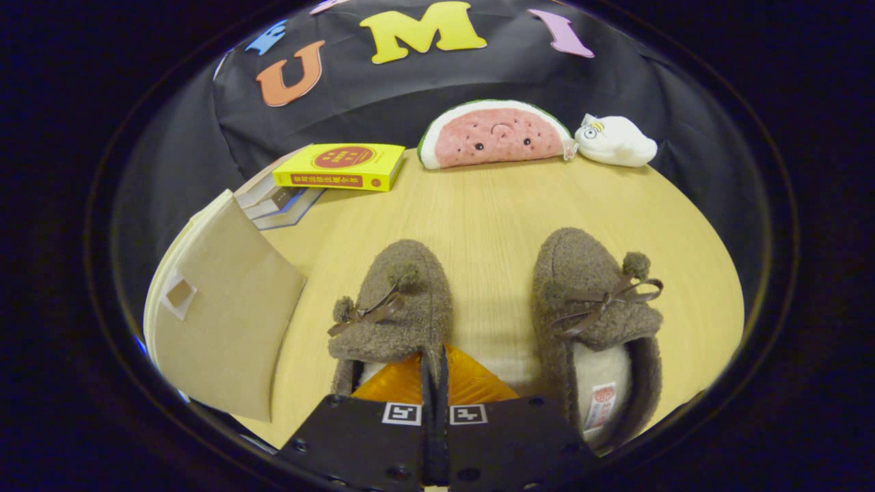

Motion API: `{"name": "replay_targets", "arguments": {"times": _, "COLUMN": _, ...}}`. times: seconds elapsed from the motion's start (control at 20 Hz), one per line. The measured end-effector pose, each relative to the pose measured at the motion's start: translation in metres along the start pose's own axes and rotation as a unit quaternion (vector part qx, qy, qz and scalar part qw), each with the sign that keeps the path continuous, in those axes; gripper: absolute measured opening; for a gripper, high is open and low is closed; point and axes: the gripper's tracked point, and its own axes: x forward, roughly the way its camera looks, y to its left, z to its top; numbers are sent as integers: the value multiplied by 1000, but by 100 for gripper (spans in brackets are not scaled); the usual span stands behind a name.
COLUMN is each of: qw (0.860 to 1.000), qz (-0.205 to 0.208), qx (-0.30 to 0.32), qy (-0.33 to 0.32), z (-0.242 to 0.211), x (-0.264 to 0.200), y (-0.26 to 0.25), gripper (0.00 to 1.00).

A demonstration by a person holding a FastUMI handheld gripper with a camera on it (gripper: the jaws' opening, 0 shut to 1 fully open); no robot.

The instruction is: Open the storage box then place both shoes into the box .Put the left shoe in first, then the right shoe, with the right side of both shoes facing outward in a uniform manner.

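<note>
The tongs are pinched on the inner rim of the left shoe, fingers pressed together. The right shoe stands beside it on the desk; the storage box lies left.

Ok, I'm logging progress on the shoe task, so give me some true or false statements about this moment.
1. The fingers pinch the left shoe's rim. True.
2. Both shoes are in the box. False: the left shoe and the right shoe sit on the table.
3. A yellow book lies on other books. True.
4. The watermelon plush lies between the shoes. False: it lies beyond them, by the wall.
</note>
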Motion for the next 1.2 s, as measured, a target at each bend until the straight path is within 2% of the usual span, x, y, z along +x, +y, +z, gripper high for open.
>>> {"name": "replay_targets", "arguments": {"times": 0.1, "qw": 999, "qz": 18, "qx": 27, "qy": -4, "z": 3, "x": -7, "y": 9, "gripper": 1}}
{"name": "replay_targets", "arguments": {"times": 0.3, "qw": 998, "qz": 31, "qx": 40, "qy": -27, "z": 14, "x": -28, "y": 20, "gripper": 0}}
{"name": "replay_targets", "arguments": {"times": 0.55, "qw": 994, "qz": 66, "qx": 74, "qy": -51, "z": 34, "x": -75, "y": 57, "gripper": 0}}
{"name": "replay_targets", "arguments": {"times": 0.75, "qw": 989, "qz": 96, "qx": 80, "qy": -80, "z": 63, "x": -123, "y": 111, "gripper": 0}}
{"name": "replay_targets", "arguments": {"times": 0.95, "qw": 985, "qz": 107, "qx": 76, "qy": -115, "z": 91, "x": -159, "y": 162, "gripper": 0}}
{"name": "replay_targets", "arguments": {"times": 1.2, "qw": 981, "qz": 132, "qx": 100, "qy": -105, "z": 97, "x": -156, "y": 237, "gripper": 0}}
